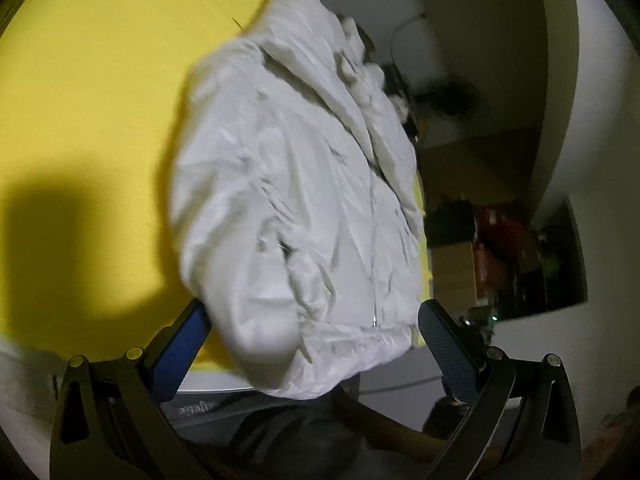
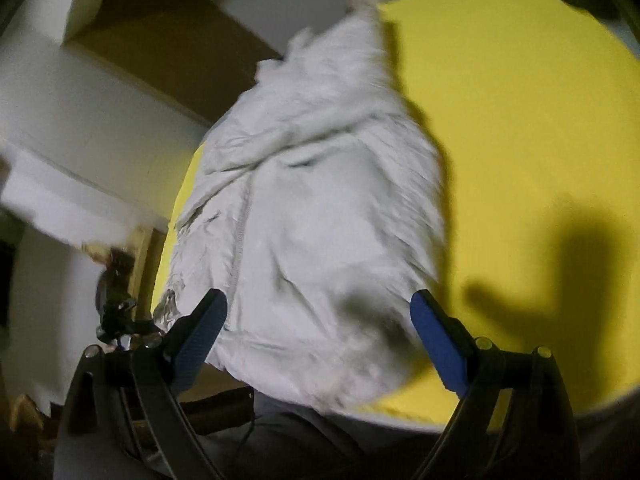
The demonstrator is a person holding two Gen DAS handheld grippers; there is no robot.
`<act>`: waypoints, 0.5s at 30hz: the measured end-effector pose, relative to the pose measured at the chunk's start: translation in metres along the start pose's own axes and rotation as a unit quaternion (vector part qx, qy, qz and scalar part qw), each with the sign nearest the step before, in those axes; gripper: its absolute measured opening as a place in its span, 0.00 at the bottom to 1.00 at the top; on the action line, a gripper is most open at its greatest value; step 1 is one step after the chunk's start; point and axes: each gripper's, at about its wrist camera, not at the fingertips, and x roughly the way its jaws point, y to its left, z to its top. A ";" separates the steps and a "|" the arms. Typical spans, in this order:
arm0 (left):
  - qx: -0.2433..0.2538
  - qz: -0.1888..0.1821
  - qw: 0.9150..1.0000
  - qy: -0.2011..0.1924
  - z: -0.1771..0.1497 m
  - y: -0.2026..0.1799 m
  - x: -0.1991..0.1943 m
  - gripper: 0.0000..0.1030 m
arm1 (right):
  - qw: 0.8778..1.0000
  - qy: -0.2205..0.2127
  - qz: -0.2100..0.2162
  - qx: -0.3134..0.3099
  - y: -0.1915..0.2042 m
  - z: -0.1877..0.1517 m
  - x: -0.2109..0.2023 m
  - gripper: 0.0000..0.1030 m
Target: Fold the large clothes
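Observation:
A white zip-up jacket (image 1: pixel 304 200) with a fluffy hood lies front up on a yellow table (image 1: pixel 88 128). Its hem hangs a little over the near edge and one sleeve lies folded across the body. My left gripper (image 1: pixel 316 328) is open, with its blue pads on either side of the hem and nothing held between them. In the right wrist view the same jacket (image 2: pixel 316 208) runs away from me on the yellow table (image 2: pixel 520 120). My right gripper (image 2: pixel 320 320) is open too, raised just over the hem.
A person's dark trousers and forearm (image 1: pixel 384 428) show below the table edge. Off the table's side are white walls (image 1: pixel 592 128), a brown doorway and shelves with dark and red items (image 1: pixel 508 240). The gripper's shadow (image 2: pixel 560 272) falls on bare yellow surface.

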 end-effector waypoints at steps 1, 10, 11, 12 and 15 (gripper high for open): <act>0.004 0.002 1.000 0.004 0.001 -0.001 0.003 1.00 | 1.000 -0.002 0.000 0.012 -0.009 -0.004 -0.001 0.90; -0.020 -0.015 0.999 0.029 0.007 0.004 0.022 1.00 | 0.998 0.029 0.015 0.060 -0.036 -0.010 0.004 0.88; -0.023 -0.019 0.999 0.031 0.006 0.004 0.023 1.00 | 0.998 0.033 0.012 0.060 -0.035 -0.010 0.007 0.88; -0.025 -0.021 0.999 0.034 0.006 0.004 0.025 1.00 | 0.997 0.036 0.009 0.062 -0.036 -0.010 0.009 0.88; -0.026 -0.025 0.998 0.045 0.004 0.003 0.026 1.00 | 0.997 0.040 0.010 0.068 -0.039 -0.012 0.013 0.88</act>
